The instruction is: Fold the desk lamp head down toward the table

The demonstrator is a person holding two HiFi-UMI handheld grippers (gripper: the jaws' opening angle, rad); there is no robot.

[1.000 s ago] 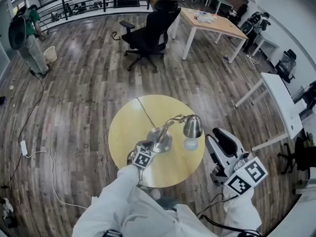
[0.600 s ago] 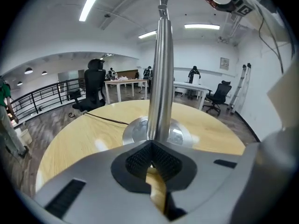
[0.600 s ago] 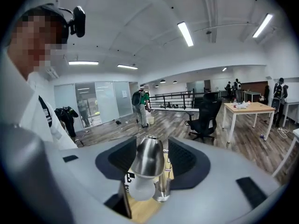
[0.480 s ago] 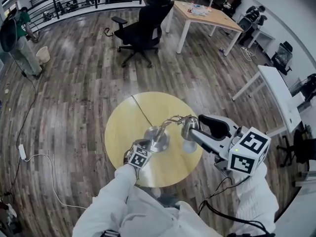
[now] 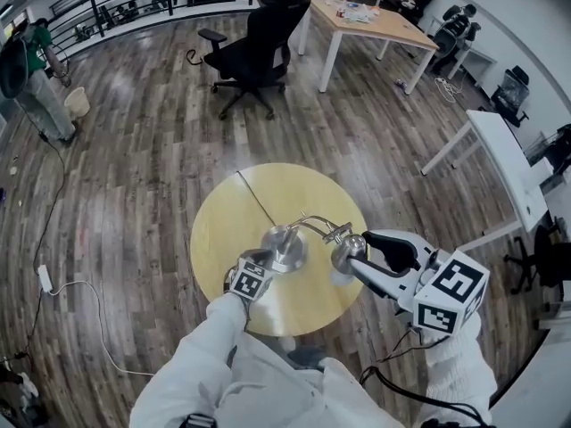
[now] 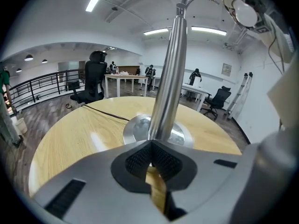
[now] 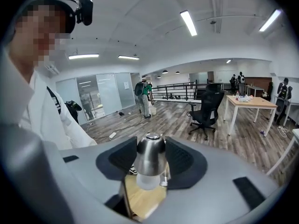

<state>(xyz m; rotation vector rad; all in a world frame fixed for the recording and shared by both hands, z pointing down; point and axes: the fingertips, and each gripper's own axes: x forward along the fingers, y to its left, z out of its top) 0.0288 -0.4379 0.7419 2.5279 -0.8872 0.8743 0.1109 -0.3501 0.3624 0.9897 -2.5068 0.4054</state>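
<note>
Round table (image 5: 223, 230), pale wood, is the landmark.

- Desk lamp: base disc (image 5: 285, 246) sits at the table's centre. The chrome stem (image 6: 168, 78) rises from it and bends over toward the table's right side.
- Lamp head (image 7: 149, 157): above the right part of the table, inside its rim. Metal cap up, white bulb (image 7: 147, 181) facing the tabletop. Whether the bulb touches the table cannot be told.
- Dark cord (image 5: 254, 199): lies on the table from the centre to the far edge.
- Left gripper (image 6: 150, 148): over the near part of the table, aimed at the centre. Jaws narrow, almost together, with only a slit of tabletop showing between the pads. Tips are at the foot of the stem.
- Right gripper (image 7: 150, 146): reaches in over the table's right edge. Jaws stand wide with the lamp head between them and a pad just beside each flank. Firm pressure cannot be made out.
- Beyond the table's far edge: a black office chair (image 5: 254, 52) and a wooden desk (image 5: 375, 25) on plank floor.
</note>
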